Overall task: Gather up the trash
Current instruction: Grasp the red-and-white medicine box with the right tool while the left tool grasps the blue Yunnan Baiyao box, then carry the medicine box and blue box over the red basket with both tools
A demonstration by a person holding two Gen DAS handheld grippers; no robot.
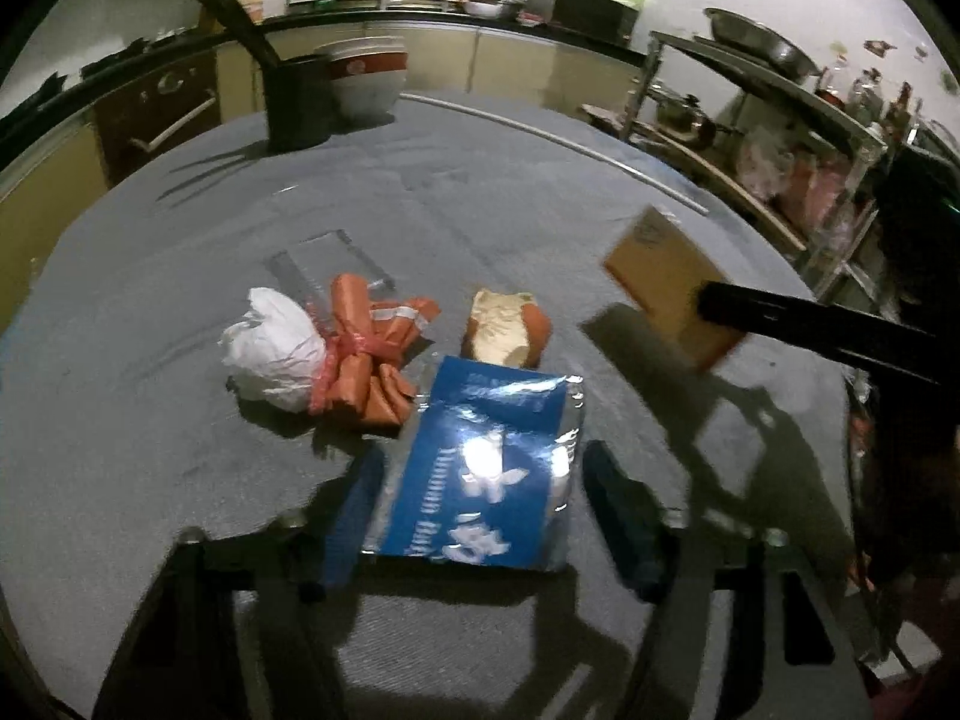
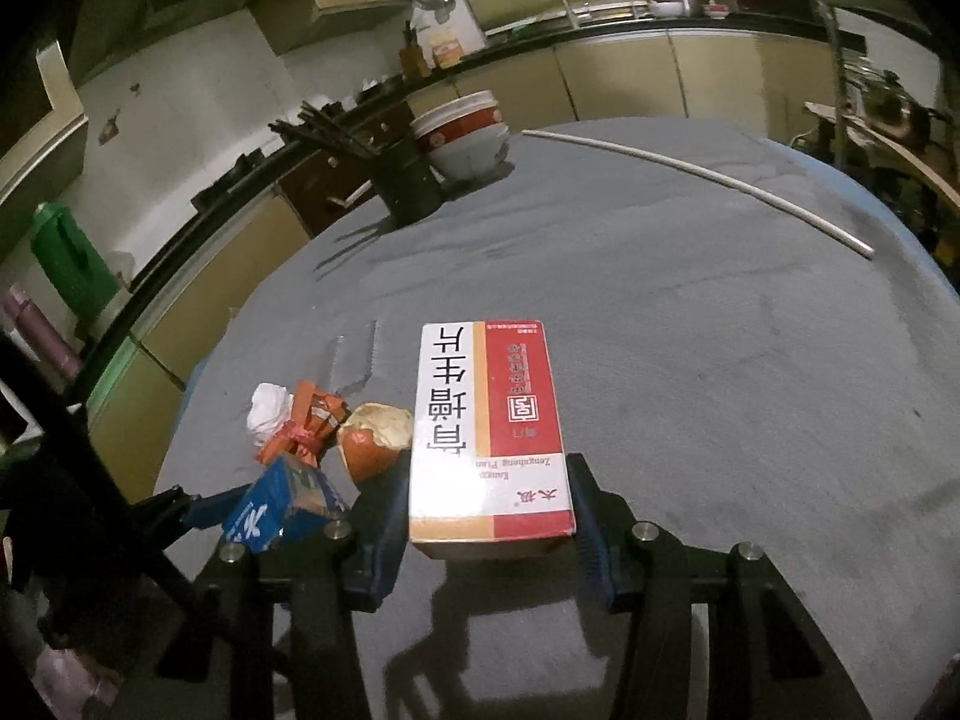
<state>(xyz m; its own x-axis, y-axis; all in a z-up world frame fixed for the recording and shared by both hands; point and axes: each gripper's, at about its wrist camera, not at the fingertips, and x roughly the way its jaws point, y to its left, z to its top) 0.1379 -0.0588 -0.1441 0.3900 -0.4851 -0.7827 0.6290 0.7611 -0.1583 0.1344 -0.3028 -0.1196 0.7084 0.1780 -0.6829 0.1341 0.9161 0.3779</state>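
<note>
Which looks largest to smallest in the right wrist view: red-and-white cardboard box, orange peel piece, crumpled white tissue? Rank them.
1. Red-and-white cardboard box, though it sits nearest the camera, between the right gripper's fingers.
2. Orange peel piece.
3. Crumpled white tissue, partly hidden by orange wrappers, so its rank is unsure.

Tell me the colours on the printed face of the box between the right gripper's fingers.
White and red, black characters on the white; clearest in right wrist view: medicine box.

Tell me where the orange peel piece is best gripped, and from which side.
Probably across the orange peel at its two curled outer edges, coming down from above. It lies cupped with the pale pith facing up, so the raised rims give the fingers something to pinch. The blue packet and red wrappers crowd its near and left sides.
</note>
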